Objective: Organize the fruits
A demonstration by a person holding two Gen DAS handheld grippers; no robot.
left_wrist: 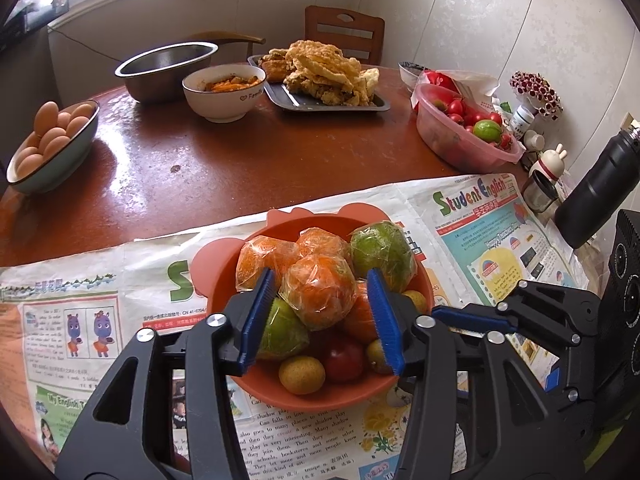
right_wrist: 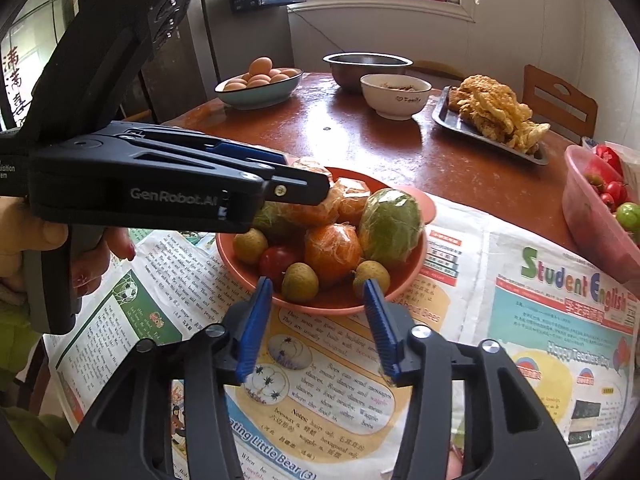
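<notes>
Your left gripper [left_wrist: 322, 316] and right gripper [right_wrist: 318, 326] are both black plastic linkages, with silver round-headed screws at the pivots and ribbed blue pads [right_wrist: 256, 328] lining the inner faces of the fingers. From the right wrist view, the left tool's side carries pale "GenRobot.AI" lettering [right_wrist: 174, 196] on its black body, above a grey pistol-style handle [right_wrist: 52, 276]. Your hand [right_wrist: 86, 258] on that handle shows red nail polish, and a yellow-green sleeve [right_wrist: 24, 360] sits below it.

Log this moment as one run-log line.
left hand-held gripper: open over wrapped orange | right hand-held gripper: open, empty, near orange bowl rim | fruit piled in bowl
</notes>
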